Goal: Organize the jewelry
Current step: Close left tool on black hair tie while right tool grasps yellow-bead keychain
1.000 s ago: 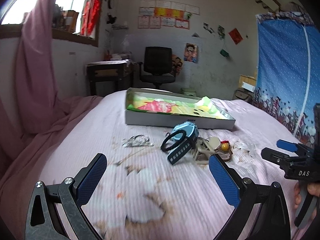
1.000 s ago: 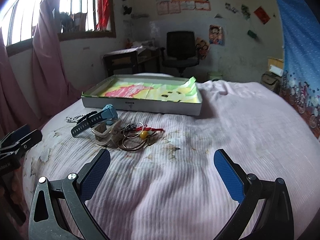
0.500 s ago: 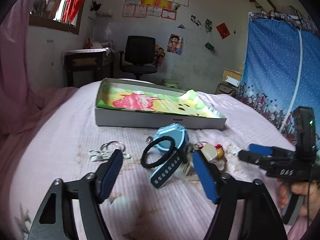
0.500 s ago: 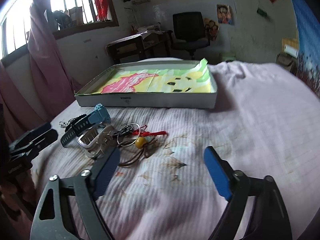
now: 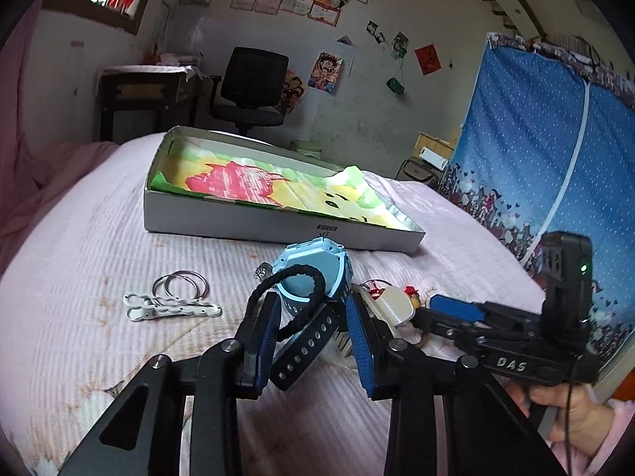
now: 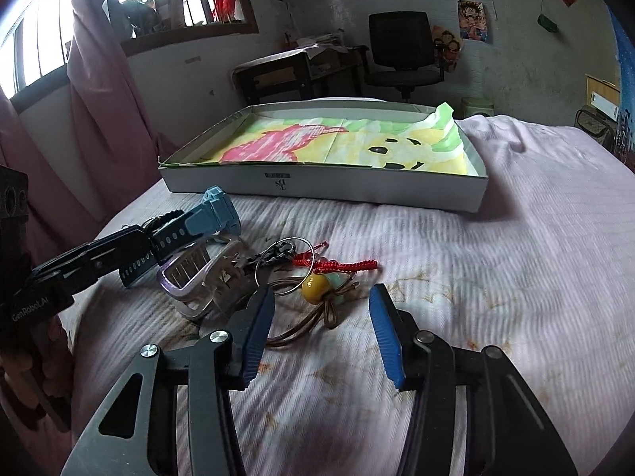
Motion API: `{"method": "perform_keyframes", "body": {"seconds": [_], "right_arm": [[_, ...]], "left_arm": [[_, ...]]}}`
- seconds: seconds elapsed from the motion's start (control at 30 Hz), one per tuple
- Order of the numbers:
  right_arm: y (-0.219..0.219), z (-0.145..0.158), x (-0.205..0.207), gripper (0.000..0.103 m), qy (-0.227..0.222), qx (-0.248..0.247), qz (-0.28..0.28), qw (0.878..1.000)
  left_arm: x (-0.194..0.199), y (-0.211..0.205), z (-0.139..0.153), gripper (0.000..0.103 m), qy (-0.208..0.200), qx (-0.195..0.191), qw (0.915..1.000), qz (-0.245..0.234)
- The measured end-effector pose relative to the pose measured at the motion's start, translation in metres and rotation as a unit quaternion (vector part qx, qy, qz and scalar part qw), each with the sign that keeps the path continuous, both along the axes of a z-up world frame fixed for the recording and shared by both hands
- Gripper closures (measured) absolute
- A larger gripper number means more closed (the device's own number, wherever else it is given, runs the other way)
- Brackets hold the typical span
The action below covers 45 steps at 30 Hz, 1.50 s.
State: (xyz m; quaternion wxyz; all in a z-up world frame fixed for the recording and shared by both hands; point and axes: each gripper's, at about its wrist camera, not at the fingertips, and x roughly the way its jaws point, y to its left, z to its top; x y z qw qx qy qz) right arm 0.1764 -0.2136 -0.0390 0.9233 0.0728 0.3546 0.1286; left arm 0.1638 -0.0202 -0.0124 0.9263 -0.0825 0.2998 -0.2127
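Both tools look alike: the left black plastic two-finger gripper (image 5: 313,325) and the right black gripper (image 6: 321,325) carry ribbed blue pads (image 6: 385,337), silver pivot screws and triangular cut-outs. White lettering marks each body. A bare hand (image 5: 571,416) in a pink sleeve grips the handle.

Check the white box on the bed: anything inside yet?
Inside the white box only a crumpled cartoon-print paper liner shows; no jewelry is visible on it. The near wall hides the liner's front strip. The blue watch lies on the bed outside.
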Motion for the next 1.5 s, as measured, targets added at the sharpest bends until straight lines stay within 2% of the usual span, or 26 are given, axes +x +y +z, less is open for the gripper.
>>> {"method": "perform_keyframes", "body": {"seconds": [0.13,0.23,0.53,0.73,0.97,1.0,1.03,1.3,1.5], "right_arm": [[0.003,-0.004,0.004,0.059,0.004,0.005,-0.001,1.000],[0.005,-0.006,0.005,0.064,0.006,0.006,0.000,1.000],[0.007,-0.009,0.005,0.064,0.007,0.006,0.002,1.000],[0.006,-0.010,0.006,0.073,0.007,0.013,0.003,1.000],[0.002,-0.016,0.011,0.075,0.020,0.027,-0.002,0.999],[0.002,-0.015,0.010,0.081,0.019,0.028,-0.002,0.999],[0.002,-0.015,0.010,0.082,0.018,0.030,-0.001,0.999],[-0.001,-0.007,-0.006,0.082,0.012,0.035,-0.004,0.999],[-0.002,0.005,-0.028,0.082,-0.011,0.017,-0.014,1.000]], "left_arm": [[0.004,0.005,-0.004,0.078,0.009,-0.016,0.9998,-0.005],[0.004,0.005,-0.006,0.083,0.016,-0.026,0.9995,-0.011],[-0.001,0.006,-0.009,0.097,0.027,-0.041,0.9987,-0.013],[-0.010,0.006,-0.007,0.097,0.010,-0.042,0.9991,-0.005],[-0.018,0.007,-0.003,0.097,-0.007,-0.041,0.9991,-0.004],[-0.020,0.007,-0.003,0.097,-0.008,-0.041,0.9991,-0.002],[-0.022,0.008,-0.003,0.097,-0.010,-0.041,0.9991,-0.001],[-0.039,0.010,0.002,0.097,-0.020,-0.035,0.9992,0.000],[-0.051,0.004,0.010,0.097,-0.038,-0.024,0.9990,-0.008]]}}
